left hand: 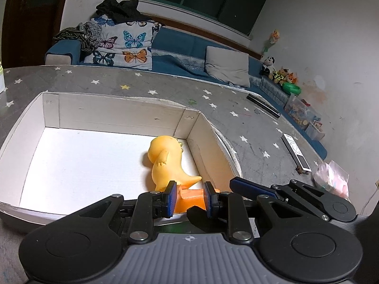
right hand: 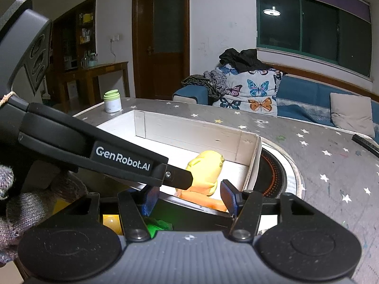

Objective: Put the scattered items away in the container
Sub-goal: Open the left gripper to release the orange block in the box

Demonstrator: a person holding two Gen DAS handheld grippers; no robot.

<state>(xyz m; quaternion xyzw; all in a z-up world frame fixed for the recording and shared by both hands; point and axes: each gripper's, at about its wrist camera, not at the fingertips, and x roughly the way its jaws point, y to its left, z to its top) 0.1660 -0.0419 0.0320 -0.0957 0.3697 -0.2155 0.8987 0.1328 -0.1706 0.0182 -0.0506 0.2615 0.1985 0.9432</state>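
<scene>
Two views differ: the left tool [left hand: 188, 197] pinches an orange block [left hand: 189, 200] behind the yellow dinosaur [left hand: 165, 163] lying inside the white box [left hand: 118, 116]. Only the right view shows the spread right tool [right hand: 189, 198] and a jar [right hand: 112, 101] on the surface [right hand: 319, 161].

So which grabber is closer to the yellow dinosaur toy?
Left. The left gripper has its jaws around the yellow dinosaur toy at its orange base, inside the white box. The right gripper sits open just beside the box's near edge, holding nothing.
</scene>
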